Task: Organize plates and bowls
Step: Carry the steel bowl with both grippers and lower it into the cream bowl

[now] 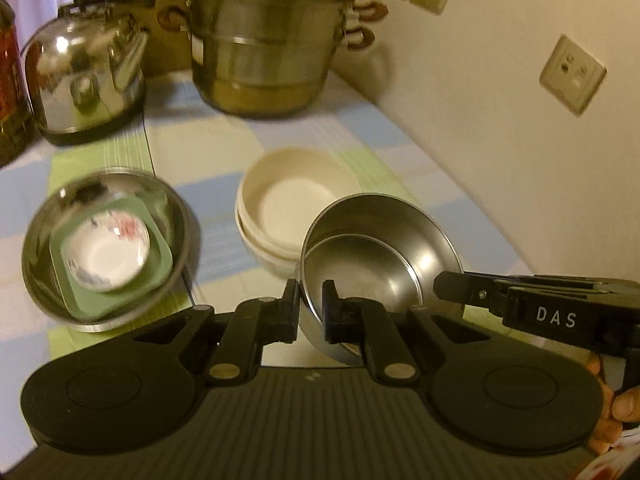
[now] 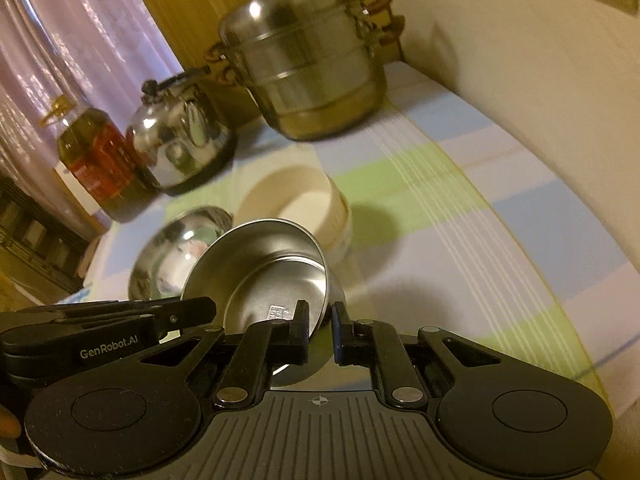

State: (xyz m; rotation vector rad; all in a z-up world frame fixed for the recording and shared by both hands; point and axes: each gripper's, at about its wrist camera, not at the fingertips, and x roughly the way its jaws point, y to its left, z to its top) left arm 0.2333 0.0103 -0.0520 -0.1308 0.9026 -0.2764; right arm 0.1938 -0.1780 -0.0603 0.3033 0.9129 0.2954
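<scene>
Left gripper (image 1: pixel 311 300): clamped on steel bowl (image 1: pixel 384 248) rim.
Right gripper (image 2: pixel 320 322): clamped on opposite rim.
Surface: checked tablecloth (image 1: pixel 360 136), white bowls (image 1: pixel 288 200) behind.

1. Standing at the far end of the table: a lidded, two-tier stainless steamer pot (image 1: pixel 266 36) with looped brown handles on both sides.
2. To its left and slightly nearer: a shiny metal kettle (image 1: pixel 86 76) with a black base and black lid knob.
3. Left of the kettle: a bottle of cooking oil (image 2: pixel 98 156) with a red label and a yellow carrying handle.
4. Spread beneath everything: a checked tablecloth (image 2: pixel 460 208) in pale blue, green and white.
5. Fixed to the cream wall on the right: beige wall sockets (image 1: pixel 573 74), one nearer, a pair farther back.
6. Hanging at far left: a pale pink curtain (image 2: pixel 76 40), beside a wooden panel (image 2: pixel 192 12).
</scene>
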